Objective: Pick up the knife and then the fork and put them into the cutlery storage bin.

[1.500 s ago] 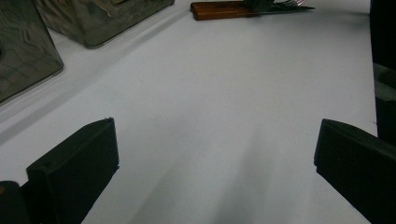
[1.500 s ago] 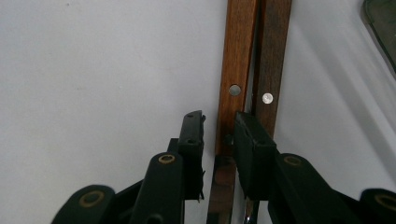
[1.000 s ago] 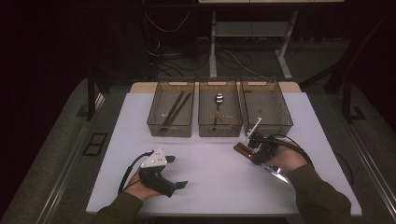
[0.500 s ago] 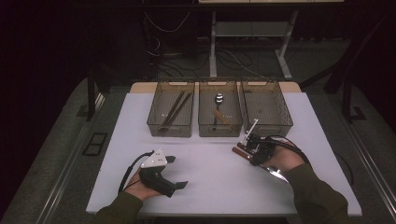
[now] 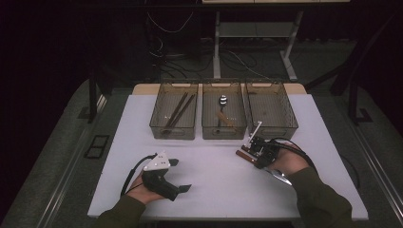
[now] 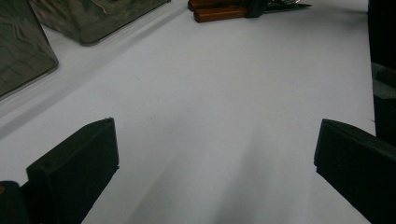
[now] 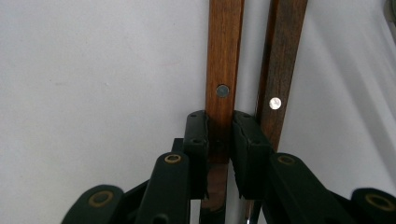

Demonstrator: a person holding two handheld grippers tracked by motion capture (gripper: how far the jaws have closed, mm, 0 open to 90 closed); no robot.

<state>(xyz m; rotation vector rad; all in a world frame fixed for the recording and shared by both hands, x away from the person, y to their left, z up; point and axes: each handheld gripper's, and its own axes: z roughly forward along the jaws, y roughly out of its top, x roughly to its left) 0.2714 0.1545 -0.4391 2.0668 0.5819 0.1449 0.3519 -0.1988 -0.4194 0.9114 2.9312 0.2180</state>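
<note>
Two wooden-handled utensils lie side by side on the white table [image 5: 214, 190], right of middle. In the right gripper view my right gripper [image 7: 220, 126] has its pads pressed on both sides of the left handle [image 7: 225, 56]; the jaws have just been closing on it. The second handle [image 7: 282, 60] lies just to the right, outside the jaws. In the high view the right gripper [image 5: 251, 151] sits over the handles [image 5: 243, 155], and a metal end [image 5: 280, 177] pokes out by the wrist. My left gripper [image 5: 180, 175] rests open at the front left, with nothing between its jaws [image 6: 215, 154].
Three clear brown bins stand in a row at the back. The left bin [image 5: 157, 126] holds dark sticks, the middle bin [image 5: 206, 128] a spoon and a wooden piece, and the right bin [image 5: 290, 126] looks empty. The far handles [image 6: 219, 11] show in the left gripper view.
</note>
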